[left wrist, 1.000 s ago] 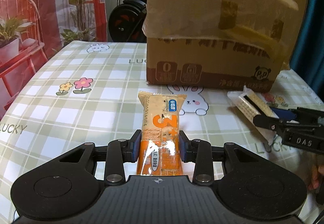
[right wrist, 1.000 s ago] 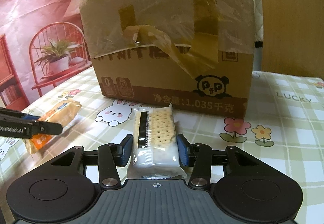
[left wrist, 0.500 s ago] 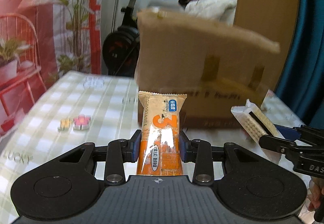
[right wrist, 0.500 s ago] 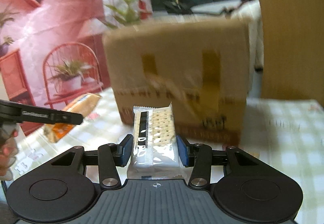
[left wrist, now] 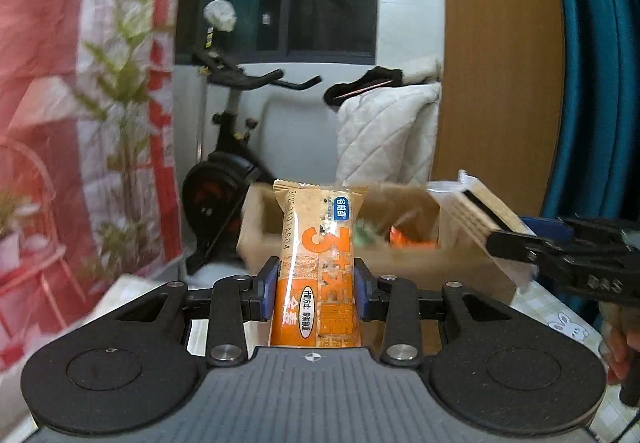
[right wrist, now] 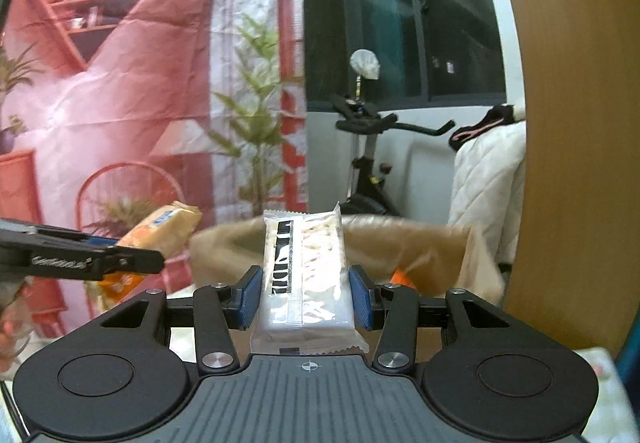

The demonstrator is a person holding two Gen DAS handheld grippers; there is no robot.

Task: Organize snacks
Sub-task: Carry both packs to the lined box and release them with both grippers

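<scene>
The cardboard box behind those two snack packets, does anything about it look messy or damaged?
The cardboard box stands open, its top edges crumpled and uneven. The orange packet and white cracker packet look intact.

open carton (left wrist: 404,243) ahead, panel (right wrist: 568,123) right

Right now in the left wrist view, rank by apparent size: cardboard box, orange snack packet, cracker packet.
1. cardboard box, though partly hidden.
2. orange snack packet, enlarged by nearness.
3. cracker packet, partly hidden by the right gripper.
</scene>
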